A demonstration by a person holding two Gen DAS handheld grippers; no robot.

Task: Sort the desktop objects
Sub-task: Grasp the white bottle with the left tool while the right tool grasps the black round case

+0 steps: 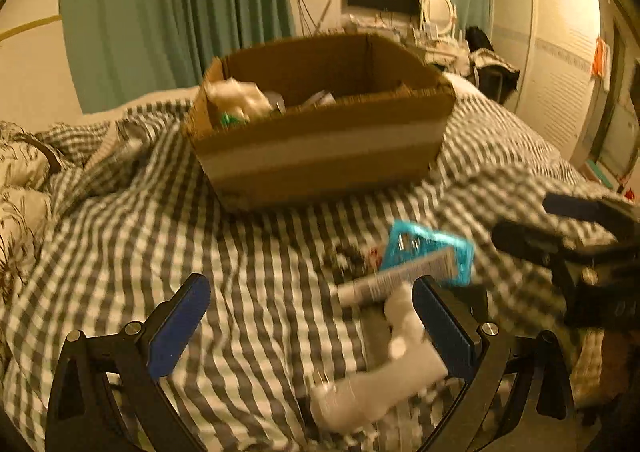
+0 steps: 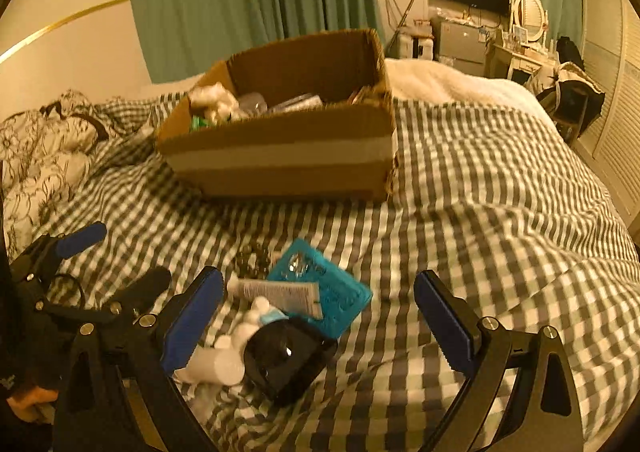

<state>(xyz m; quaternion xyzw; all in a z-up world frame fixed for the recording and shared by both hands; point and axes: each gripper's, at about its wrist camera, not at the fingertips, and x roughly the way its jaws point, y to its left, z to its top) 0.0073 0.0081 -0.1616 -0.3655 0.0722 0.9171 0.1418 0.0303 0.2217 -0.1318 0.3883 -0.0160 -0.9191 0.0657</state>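
Both my tongs are spread wide and empty above the bed — left tongs point(image 1: 310, 326), right tongs point(image 2: 318, 316).

Objects left to sort lie in a small heap on the checked bedcover point(image 2: 480, 212), nearer me than the cardboard box point(image 2: 280, 160):
- teal blister pack point(image 2: 334, 294), flat, partly under the grey-white tube point(image 2: 276, 292) that lies across it.
- white squeeze bottle point(image 1: 384, 380), on its side; in the left wrist view it sits just inside my left tongs' right finger and is blurred, label unreadable.
- black glossy case point(image 2: 286, 356), touching the bottle and overlapping the pack's near corner; its kind I cannot make out.
- a dark tangle beyond the tube point(image 2: 254, 256) — chain or beads, too smeared to tell.

Box stands further back on the bed, open-topped, a pale tape band across its front. Contents only partly seen over the rim: a white crumpled mass point(image 2: 214, 100) at the left end, something green beneath it, clear items behind. The remainder is hidden by the front wall.
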